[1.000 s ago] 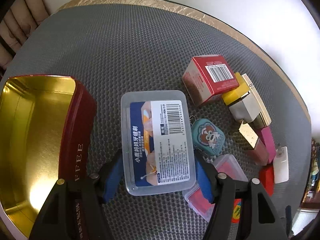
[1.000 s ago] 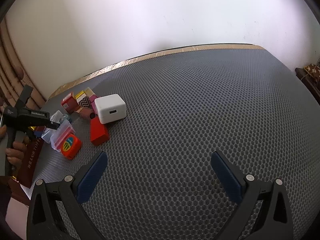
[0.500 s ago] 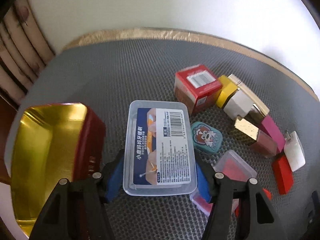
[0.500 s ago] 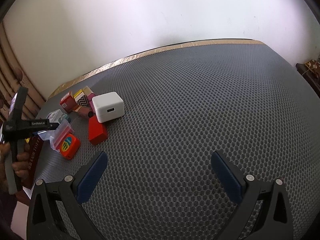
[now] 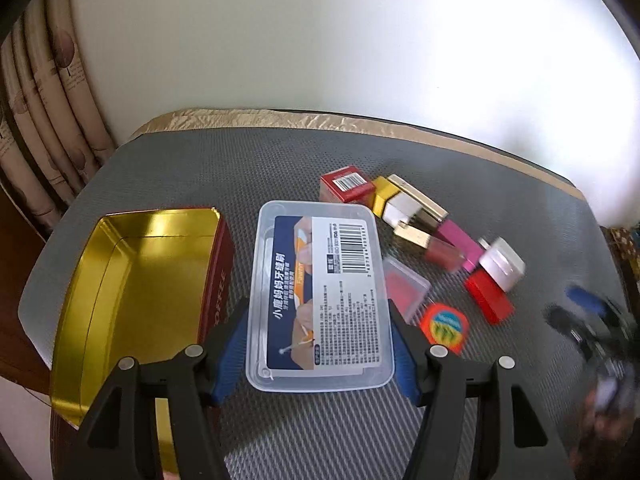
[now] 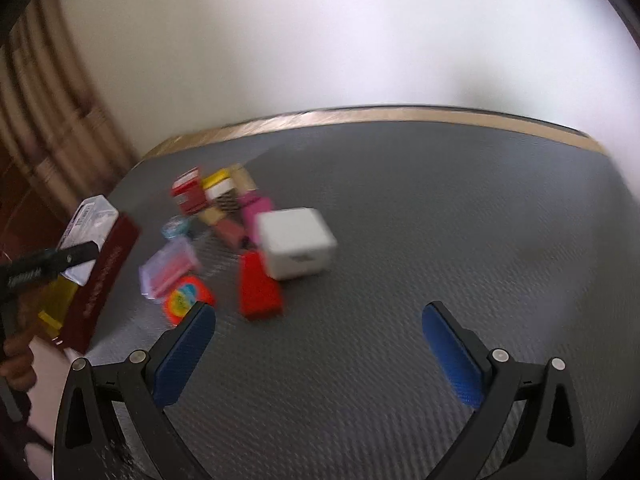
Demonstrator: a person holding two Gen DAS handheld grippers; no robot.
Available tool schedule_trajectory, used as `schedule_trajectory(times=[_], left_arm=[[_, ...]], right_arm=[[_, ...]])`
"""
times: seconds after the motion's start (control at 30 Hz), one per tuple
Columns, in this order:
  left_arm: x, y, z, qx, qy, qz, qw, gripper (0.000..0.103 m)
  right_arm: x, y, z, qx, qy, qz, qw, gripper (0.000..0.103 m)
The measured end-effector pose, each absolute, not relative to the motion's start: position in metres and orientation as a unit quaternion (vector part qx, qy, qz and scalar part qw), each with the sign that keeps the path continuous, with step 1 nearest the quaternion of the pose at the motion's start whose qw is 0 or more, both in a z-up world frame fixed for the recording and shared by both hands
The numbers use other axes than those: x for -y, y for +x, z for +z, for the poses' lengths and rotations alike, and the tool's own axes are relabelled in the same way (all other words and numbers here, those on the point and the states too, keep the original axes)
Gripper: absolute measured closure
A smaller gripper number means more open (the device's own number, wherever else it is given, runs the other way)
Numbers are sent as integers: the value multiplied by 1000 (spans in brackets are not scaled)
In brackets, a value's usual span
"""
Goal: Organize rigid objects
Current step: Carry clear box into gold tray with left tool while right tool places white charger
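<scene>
The left gripper (image 5: pixel 318 344) pinches a clear plastic box (image 5: pixel 320 300) with a barcode label, one blue pad on each long side. The box is lifted above the grey mat (image 5: pixel 240 168), just beside the open red tin (image 5: pixel 144 292) with the gold inside. The right gripper (image 6: pixel 318 352) has its fingers spread wide and holds nothing; it hangs over the bare mat, near a red block (image 6: pixel 258 290) and a white charger (image 6: pixel 296 248). Other small boxes lie in a blurred group behind them.
</scene>
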State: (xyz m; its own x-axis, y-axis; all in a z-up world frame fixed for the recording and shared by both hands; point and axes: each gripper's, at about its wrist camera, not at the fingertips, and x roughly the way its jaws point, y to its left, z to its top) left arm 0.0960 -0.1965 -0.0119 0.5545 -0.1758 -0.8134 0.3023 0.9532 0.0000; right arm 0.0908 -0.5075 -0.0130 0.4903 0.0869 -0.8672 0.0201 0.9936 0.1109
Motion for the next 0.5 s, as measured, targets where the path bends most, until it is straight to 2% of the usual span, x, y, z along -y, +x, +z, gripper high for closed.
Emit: schedule_trajectory(times=[0.4, 0.47, 0.5], left_arm=[[151, 79, 22, -444, 54, -123, 886, 39], [140, 81, 23, -448, 48, -114, 885, 39], [135, 83, 22, -450, 45, -109, 885, 39]], right_arm=[[509, 185, -59, -599, 58, 94, 793, 2], [507, 190, -64, -606, 67, 106, 785, 11], [505, 193, -67, -611, 63, 106, 782, 20]])
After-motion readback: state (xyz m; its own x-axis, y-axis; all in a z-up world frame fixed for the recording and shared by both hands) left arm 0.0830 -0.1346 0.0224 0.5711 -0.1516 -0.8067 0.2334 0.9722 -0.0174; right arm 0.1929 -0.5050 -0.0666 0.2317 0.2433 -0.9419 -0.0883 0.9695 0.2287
